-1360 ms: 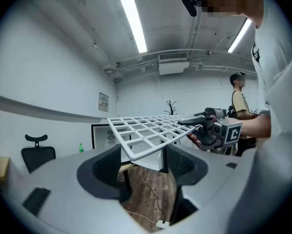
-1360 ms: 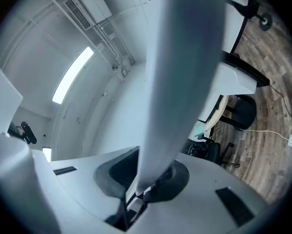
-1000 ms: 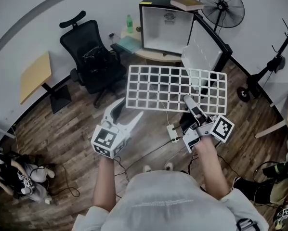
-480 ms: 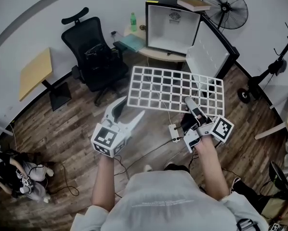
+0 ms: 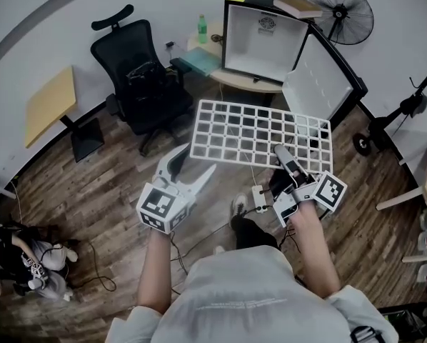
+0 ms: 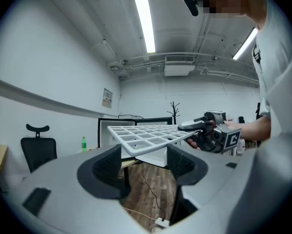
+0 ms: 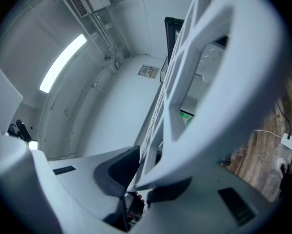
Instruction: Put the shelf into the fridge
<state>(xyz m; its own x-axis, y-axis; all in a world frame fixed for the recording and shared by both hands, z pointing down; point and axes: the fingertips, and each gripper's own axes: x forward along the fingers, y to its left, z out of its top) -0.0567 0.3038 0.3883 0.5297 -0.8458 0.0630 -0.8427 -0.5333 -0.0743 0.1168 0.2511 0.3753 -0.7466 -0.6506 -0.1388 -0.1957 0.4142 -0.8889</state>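
carry step: shelf point(image 5: 260, 132) is up in the air, roughly flat, well short of the open fridge point(image 5: 260, 41). right gripper point(image 5: 280, 153) is clamped on the shelf's near edge. left gripper point(image 5: 194, 161) has jaws apart and grips nothing, just by the near left corner. next, likely: get closer, level the shelf with the fridge opening, slide it in.

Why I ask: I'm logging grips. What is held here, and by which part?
The white shelf, clamped at its near edge by the right hand-held gripper. The left hand-held gripper has its jaws apart by its near left corner, gripping nothing.
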